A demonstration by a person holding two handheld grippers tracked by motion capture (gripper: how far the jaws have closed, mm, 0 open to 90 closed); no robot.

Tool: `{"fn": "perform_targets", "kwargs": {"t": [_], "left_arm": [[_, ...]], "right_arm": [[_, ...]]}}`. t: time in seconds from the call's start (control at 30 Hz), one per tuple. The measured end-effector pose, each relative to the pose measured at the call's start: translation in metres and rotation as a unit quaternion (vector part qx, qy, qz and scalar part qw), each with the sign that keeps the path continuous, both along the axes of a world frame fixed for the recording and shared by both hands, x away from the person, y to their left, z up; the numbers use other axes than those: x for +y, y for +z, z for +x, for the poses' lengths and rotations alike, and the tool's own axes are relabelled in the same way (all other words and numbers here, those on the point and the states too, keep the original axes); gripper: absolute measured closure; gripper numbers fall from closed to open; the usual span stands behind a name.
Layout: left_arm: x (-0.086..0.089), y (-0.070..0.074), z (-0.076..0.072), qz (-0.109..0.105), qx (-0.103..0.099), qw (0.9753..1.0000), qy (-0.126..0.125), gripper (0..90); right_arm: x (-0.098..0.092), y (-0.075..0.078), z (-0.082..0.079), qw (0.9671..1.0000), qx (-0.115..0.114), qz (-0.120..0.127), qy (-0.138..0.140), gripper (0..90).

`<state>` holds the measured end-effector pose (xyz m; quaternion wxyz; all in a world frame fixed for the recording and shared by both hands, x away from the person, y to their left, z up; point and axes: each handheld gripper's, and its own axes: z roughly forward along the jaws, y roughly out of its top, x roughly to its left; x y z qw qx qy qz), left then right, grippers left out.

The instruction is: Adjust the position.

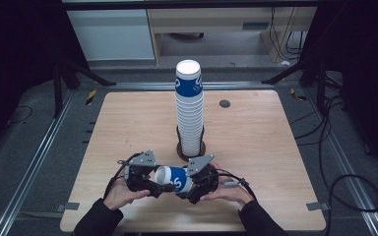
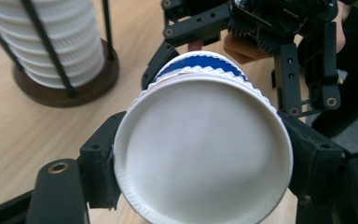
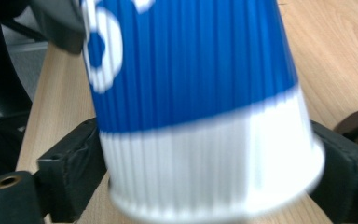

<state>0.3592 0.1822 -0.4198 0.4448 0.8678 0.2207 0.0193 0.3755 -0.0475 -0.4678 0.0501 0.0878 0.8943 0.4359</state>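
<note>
My wooden table [image 1: 128, 128] lies under me on a grey floor [image 1: 24, 147] ringed by black drapes, with pale cabinets at twelve o'clock. At the table's centre a tall stack of cups [image 1: 189, 105] rises from a dark round holder [image 1: 191, 147], white ribbed sides topped by a blue band.

My forearms come in from six o'clock in dark sleeves, hands drawn close together near the table's near edge. My left gripper [image 1: 145, 178] points toward three o'clock and my right gripper [image 1: 197, 183] toward nine, so they face each other.

Between them lies one blue-and-white paper cup [image 1: 172, 179] on its side, held clear of the table. My left jaws clamp its wide rim [image 2: 203, 154] on both sides, mouth toward that camera; my right jaws press the white band [image 3: 209, 163] at one end of the cup
</note>
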Motion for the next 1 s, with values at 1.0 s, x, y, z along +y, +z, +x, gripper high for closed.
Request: {"fn": "perform_targets", "kwargs": {"t": [1.0], "left_arm": [[0.015, -0.008, -0.003, -0.160, -0.033, 0.9865, 0.010, 25.7]], "right_arm": [[-0.039, 0.025, 0.008, 0.9918, 0.046, 0.117, -0.021, 7.4]]}}
